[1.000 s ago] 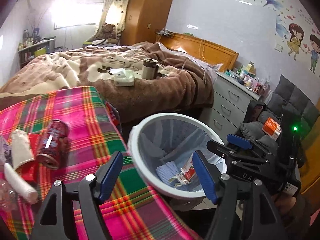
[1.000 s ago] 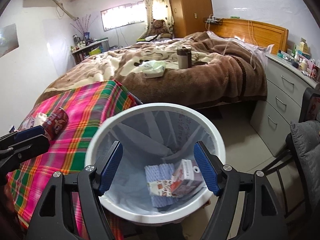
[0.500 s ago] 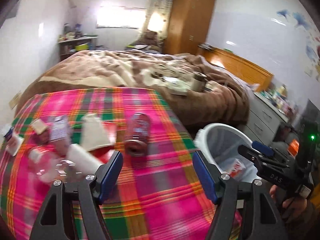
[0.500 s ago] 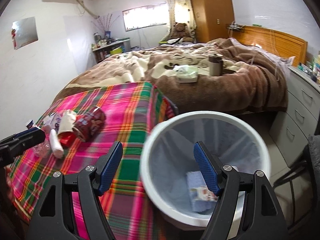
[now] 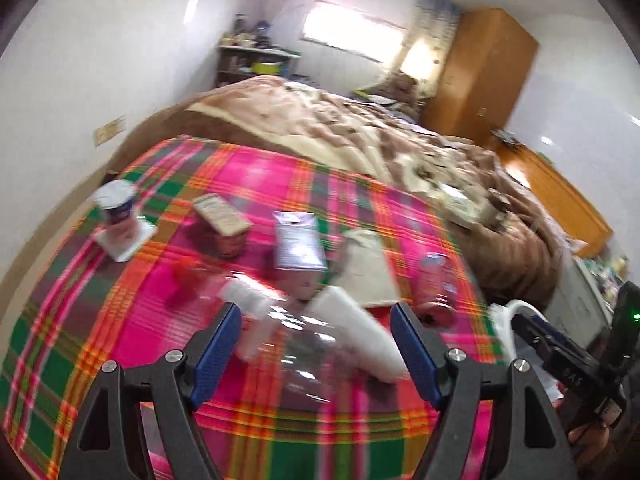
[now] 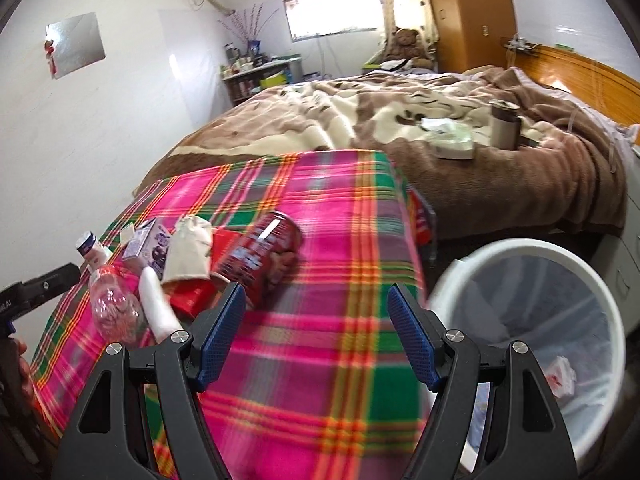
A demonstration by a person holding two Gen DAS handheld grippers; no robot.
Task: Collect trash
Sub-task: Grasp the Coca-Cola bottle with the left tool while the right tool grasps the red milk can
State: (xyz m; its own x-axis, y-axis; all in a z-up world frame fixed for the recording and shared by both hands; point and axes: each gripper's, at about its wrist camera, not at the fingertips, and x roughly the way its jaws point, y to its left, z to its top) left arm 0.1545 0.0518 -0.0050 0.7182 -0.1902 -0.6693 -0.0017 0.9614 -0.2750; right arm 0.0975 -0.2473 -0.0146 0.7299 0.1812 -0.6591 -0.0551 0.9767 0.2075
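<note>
Trash lies on a plaid-covered table (image 6: 340, 216): a red can (image 6: 260, 252) on its side, a clear plastic bottle (image 6: 114, 304), a white tube (image 6: 158, 306), a cream pouch (image 6: 188, 248), a small purple carton (image 6: 148, 246) and a yoghurt cup (image 5: 116, 206). My left gripper (image 5: 316, 354) is open and empty just above the clear bottle (image 5: 304, 344) and the white tube (image 5: 360, 332). My right gripper (image 6: 314, 338) is open and empty over the table's near right part, right of the can. The white trash bin (image 6: 520, 252) stands beside the table at right with some trash inside.
A bed with a brown blanket (image 6: 440, 128) fills the space behind the table, with a tissue pack (image 6: 450, 142) and a flask (image 6: 506, 124) on it. A wardrobe (image 6: 464, 12) stands at the back. Grey drawers (image 6: 630, 240) are right of the bin.
Both grippers have swung left from over the bin to over the table. The left one now hangs over the pile of trash. Both stay open and empty.
</note>
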